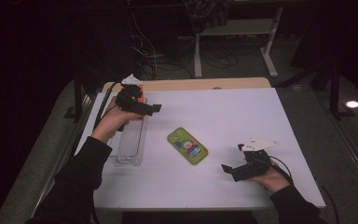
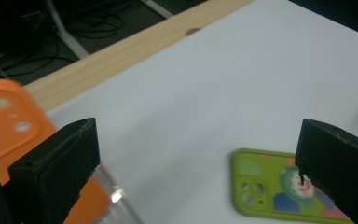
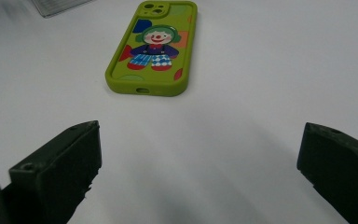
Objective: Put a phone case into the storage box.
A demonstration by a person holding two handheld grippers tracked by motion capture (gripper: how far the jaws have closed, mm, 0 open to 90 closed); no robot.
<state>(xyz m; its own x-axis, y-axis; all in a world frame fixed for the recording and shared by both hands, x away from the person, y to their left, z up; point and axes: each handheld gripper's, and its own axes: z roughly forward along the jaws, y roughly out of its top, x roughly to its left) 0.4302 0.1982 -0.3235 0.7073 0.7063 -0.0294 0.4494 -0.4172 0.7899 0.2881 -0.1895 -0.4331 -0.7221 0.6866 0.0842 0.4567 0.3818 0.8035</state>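
Left gripper [image 1: 150, 109]: jaws wide, empty, above far end of clear tray [image 1: 129, 144]. Orange case [image 2: 9, 126] lies at that end of the tray, rest of tray bare. Green case [image 1: 187, 146] flat mid-table, outside the tray. Right gripper [image 1: 227, 169]: jaws wide, empty, near the green case.

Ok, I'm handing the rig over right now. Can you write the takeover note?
Left gripper: open, holding nothing, over the far end of the clear tray, next to the orange phone case.
Right gripper: open, holding nothing, near the table's front right, aimed at the green clown phone case.
Green case lies flat mid-table, outside the tray, untouched.
Done: nothing gripped.
Left: probably pick up the green case.
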